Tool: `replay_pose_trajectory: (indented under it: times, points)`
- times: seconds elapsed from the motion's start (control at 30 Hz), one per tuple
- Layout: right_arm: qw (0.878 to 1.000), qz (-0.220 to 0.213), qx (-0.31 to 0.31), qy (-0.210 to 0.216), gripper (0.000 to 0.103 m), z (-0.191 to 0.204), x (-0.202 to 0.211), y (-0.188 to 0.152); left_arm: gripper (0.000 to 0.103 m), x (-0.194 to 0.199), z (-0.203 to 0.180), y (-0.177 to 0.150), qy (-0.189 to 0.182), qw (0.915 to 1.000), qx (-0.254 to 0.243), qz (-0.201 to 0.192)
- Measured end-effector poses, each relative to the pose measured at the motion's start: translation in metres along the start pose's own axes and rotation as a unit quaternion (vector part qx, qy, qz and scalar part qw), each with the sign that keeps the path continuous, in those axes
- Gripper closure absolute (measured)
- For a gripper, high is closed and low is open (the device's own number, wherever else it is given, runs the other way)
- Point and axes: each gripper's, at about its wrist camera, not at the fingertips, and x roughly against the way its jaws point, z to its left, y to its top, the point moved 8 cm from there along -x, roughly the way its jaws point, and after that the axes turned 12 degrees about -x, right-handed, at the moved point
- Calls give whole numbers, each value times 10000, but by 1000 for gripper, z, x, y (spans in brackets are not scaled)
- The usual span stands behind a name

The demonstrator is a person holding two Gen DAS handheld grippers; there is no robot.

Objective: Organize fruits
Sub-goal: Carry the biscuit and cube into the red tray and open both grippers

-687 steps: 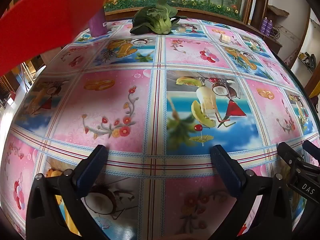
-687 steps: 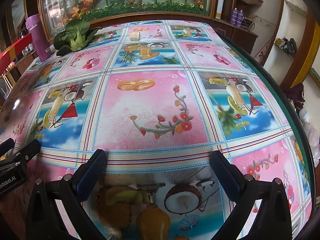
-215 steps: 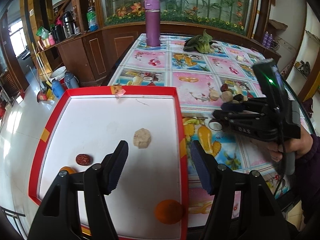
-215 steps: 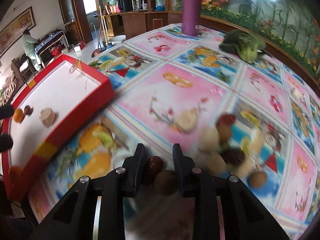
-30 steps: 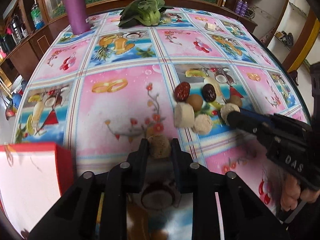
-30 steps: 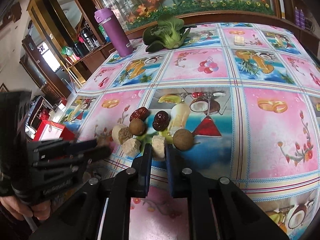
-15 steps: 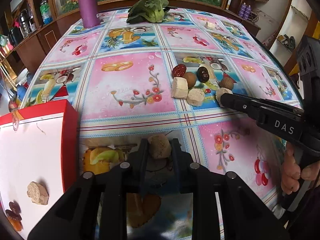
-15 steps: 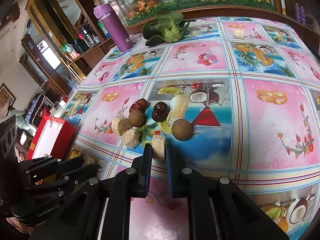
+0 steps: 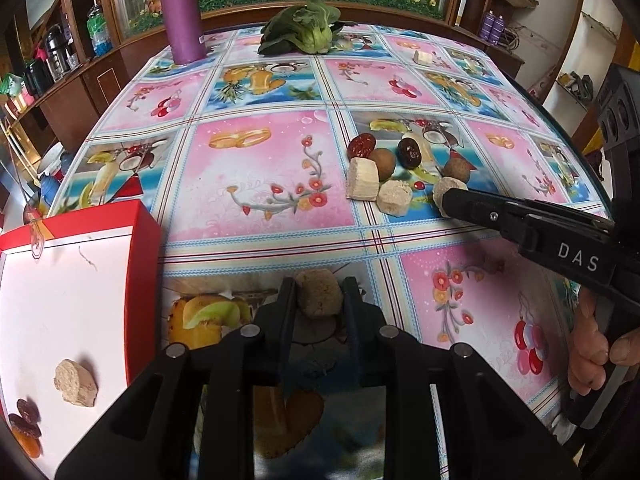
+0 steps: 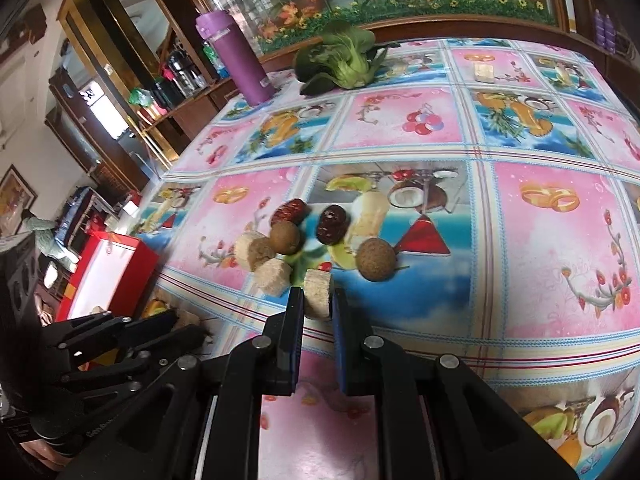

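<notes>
Left gripper (image 9: pixel 319 300) has its black jaws clamped on a rough, crumbly tan chunk (image 9: pixel 318 294), roughly squared off with rounded corners, held above the glossy tablecloth (image 9: pixel 260 184) printed with pink and blue fruit squares. Just to its left is the red tray (image 9: pixel 142 240) with a white floor, holding another coarse beige chunk (image 9: pixel 76 383), a wrinkly dark red date (image 9: pixel 25 420) and something orange (image 9: pixel 30 446) at the very edge of the view. Over on the right, the right gripper (image 10: pixel 314 300) comes in low and nearly level, a hand (image 9: pixel 592 356) wrapped round its handle, and its jaws are pinching a pale, grainy, disc-shaped piece (image 10: pixel 318 292) that sits at the near edge of the fruit pile. Can't tell if that piece is lifted or resting on the cloth. Right behind it is the rest of the pile: a similar beige disc (image 10: pixel 273 276), a blockier cream chunk (image 10: pixel 253 250), a smooth round brown fruit (image 10: pixel 285 237), a rougher brown ball (image 10: pixel 376 260) off to the right, and two shiny wrinkled dates (image 10: pixel 290 211) further back. Way at the far side of the table there's a tall purple bottle (image 10: pixel 236 62) standing upright and a leafy green bok choy (image 10: pixel 340 62) lying beside it.
</notes>
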Motion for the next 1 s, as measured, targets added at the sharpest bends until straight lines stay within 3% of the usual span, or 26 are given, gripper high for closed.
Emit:
replay_pose_trajectory:
  times: [0.2, 0.4, 0.57, 0.73, 1.0]
  points:
    - [9993, -244, 75, 262, 92, 20, 13, -3, 78, 41, 10, 3, 97, 9987, 152, -481]
    - [9968, -137, 266, 737, 92, 73, 13, -28, 78, 99, 45, -13, 487, 9937, 370, -939]
    - [9926, 39, 635, 1039, 92, 136, 4, -47, 78, 121, 97, -51, 952, 9871, 884, -940]
    - [9892, 136, 1012, 1049, 92, 185, -10, -60, 78, 125, 143, -85, 1363, 9782, 1349, -790]
    - [9841, 490, 1396, 979, 92, 234, -45, -76, 78, 118, 175, -109, 1591, 9727, 1586, -574]
